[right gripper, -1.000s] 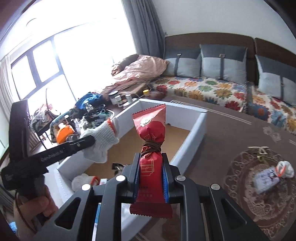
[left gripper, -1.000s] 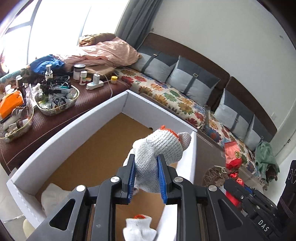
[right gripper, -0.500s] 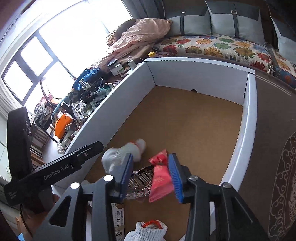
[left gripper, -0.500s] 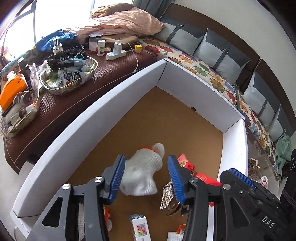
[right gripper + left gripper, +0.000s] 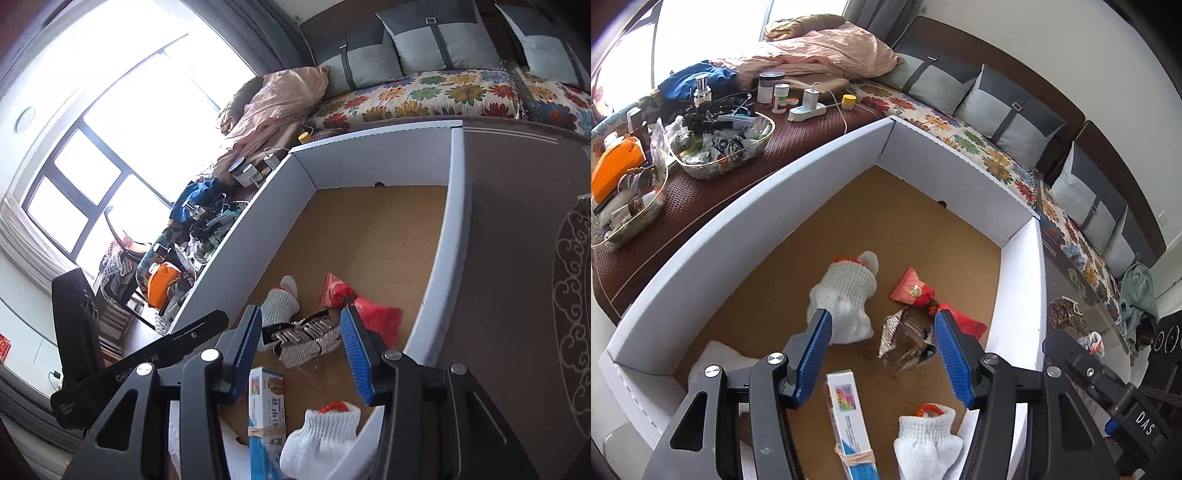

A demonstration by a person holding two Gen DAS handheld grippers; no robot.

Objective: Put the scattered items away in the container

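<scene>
Right, both drops are done. Left gripper (image 5: 882, 354) was pinching the knit glove (image 5: 846, 295) a second ago; now its jaws are spread wide and the glove lies on the cardboard floor of the white box (image 5: 701, 236), roughly mid-box. Same for the right gripper (image 5: 299, 350): jaws spread, nothing between them, and the red pouch (image 5: 354, 302) it carried now lies just right of the glove.

Also in the box: a silver mesh clutch (image 5: 905, 339) just beside the glove and pouch, a boxed tube with a rubber band (image 5: 849, 413), a second glove (image 5: 927, 439) near the front wall, and something white (image 5: 713, 362) in the near-left corner.

My read: two items are binned and both tools are free for the next pickup.

Hard to call:
- The white lump in the corner is half hidden behind the left tool body; it may be another glove or a cloth.
- Whether the pouch touches the clutch is unclear, since the right finger covers that join.
- Left view shows a small white-and-orange item (image 5: 1091, 341) still out on the dark patterned mat (image 5: 1063, 317), partly blocked by the other tool. It's probably still to collect; what it is I can't tell.
</scene>
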